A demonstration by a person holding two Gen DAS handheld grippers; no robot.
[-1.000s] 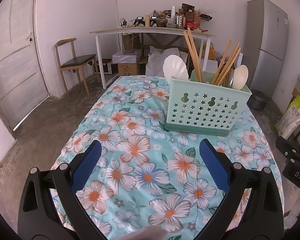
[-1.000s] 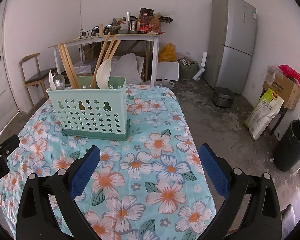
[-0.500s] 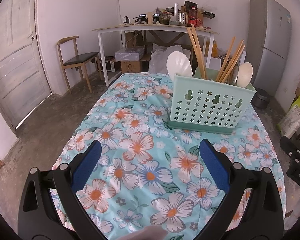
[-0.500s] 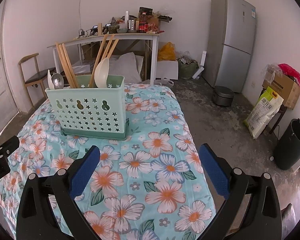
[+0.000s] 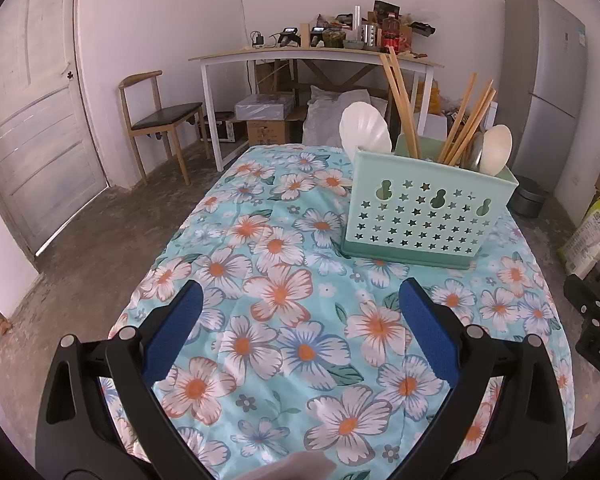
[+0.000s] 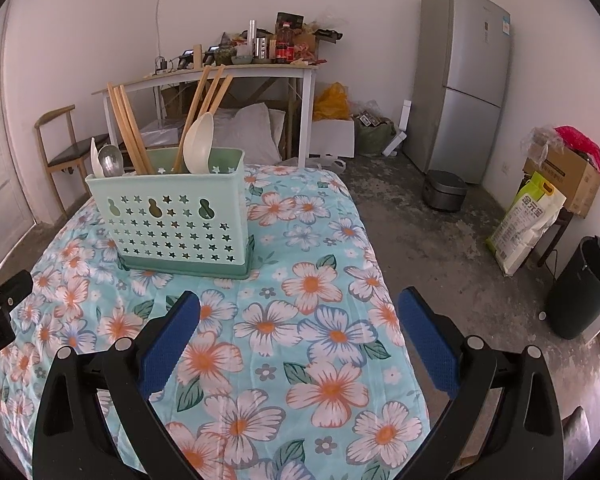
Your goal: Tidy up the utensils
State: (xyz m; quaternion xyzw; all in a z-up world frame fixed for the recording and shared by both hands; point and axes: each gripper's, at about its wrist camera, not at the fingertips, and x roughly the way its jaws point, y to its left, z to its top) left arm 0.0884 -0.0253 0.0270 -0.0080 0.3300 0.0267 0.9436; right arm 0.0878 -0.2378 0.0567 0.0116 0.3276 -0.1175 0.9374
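Behind the mint caddy [image 5: 426, 216] sits nothing loose: chopsticks [image 5: 402, 108], white spoons [image 5: 496, 150] and a metal spoon [image 6: 110, 160] all stand inside it on the floral bench [image 5: 284, 320]. Both cameras have eased a touch closer over the last second, yet the left gripper [image 5: 300, 328] and right gripper [image 6: 300, 328] hover spread wide and empty, well short of the caddy. No utensil lies on the cloth, so the sorting looks finished, or nearly so.

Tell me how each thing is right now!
left gripper: open, empty
right gripper: open, empty
utensil basket: upright on tablecloth, filled
chopsticks: standing, leaning in basket
white spoon: bowl up in basket
door: closed
refrigerator: closed
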